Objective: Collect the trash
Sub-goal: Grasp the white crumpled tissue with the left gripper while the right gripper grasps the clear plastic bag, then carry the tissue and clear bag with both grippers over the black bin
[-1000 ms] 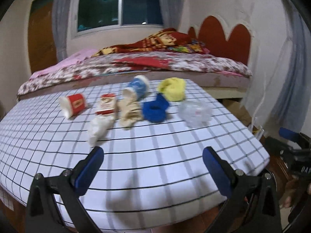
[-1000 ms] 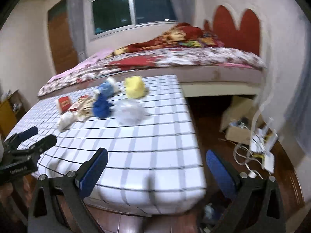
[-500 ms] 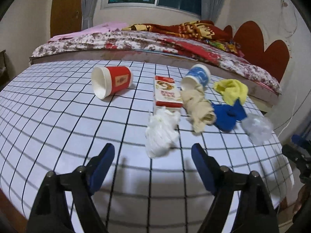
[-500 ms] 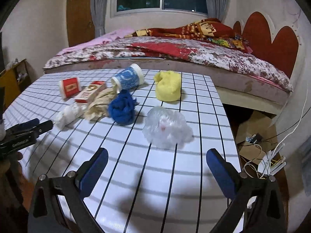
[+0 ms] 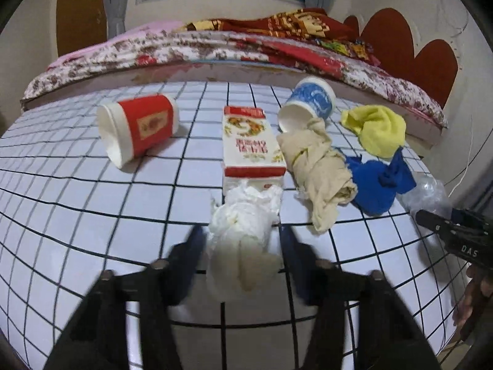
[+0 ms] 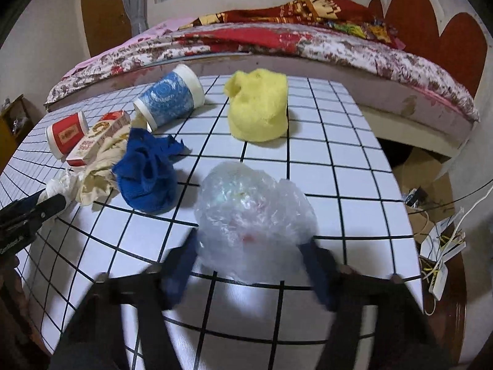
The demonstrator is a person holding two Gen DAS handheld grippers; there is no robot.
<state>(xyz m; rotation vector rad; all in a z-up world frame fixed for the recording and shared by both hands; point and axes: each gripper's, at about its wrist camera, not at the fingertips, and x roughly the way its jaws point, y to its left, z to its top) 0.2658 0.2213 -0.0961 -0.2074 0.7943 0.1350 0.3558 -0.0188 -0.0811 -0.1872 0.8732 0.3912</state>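
Both grippers are closing at once, the left gripper straddling the white tissue wad and the right gripper flanking the clear plastic bag on the checked worktop, neither visibly pinching yet.

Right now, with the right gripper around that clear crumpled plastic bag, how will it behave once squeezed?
The clear plastic bag looks thin and puffy, so it will probably collapse between the closing right gripper. It seems very light. Its glossy film may slip.
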